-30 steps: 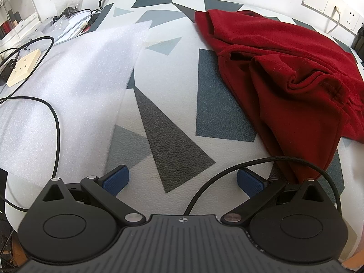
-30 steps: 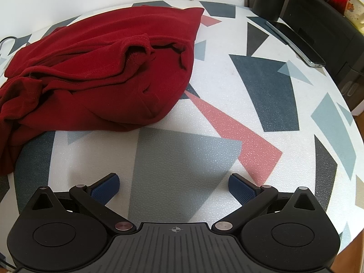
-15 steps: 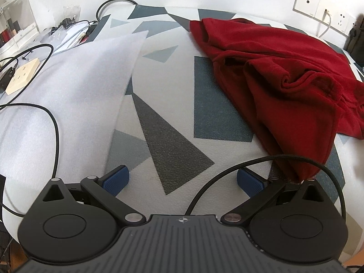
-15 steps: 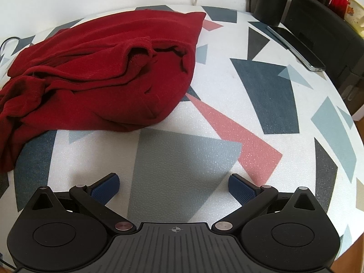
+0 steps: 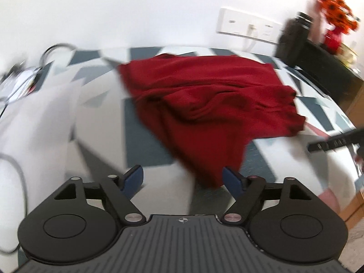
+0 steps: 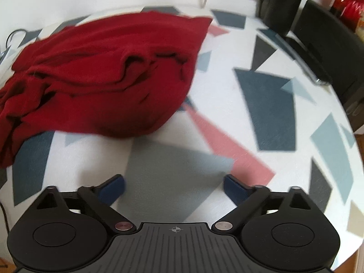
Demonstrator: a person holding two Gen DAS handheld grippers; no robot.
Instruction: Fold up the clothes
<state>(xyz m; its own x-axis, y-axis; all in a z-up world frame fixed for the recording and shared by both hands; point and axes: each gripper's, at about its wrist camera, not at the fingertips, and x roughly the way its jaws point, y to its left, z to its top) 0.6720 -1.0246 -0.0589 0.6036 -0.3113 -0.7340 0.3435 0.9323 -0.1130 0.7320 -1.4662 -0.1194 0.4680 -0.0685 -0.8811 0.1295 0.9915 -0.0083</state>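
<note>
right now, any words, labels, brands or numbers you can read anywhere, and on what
None can be read.
Left gripper body: only a small round crosshair mark, no letters.
Right gripper body: the same mark, no letters.
Red garment: no tag or print shows.
Wall sockets: too blurred to show any marking.

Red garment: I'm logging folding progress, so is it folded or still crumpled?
Crumpled. The red garment lies in an uneven heap on the patterned table, with loose ridges and a trailing corner, no straight folds.

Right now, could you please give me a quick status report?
Left tool and right tool open, just been closing, nothing between them. Crumpled dark red cloth garment unfolded on patterned table. Nothing in the way.
</note>
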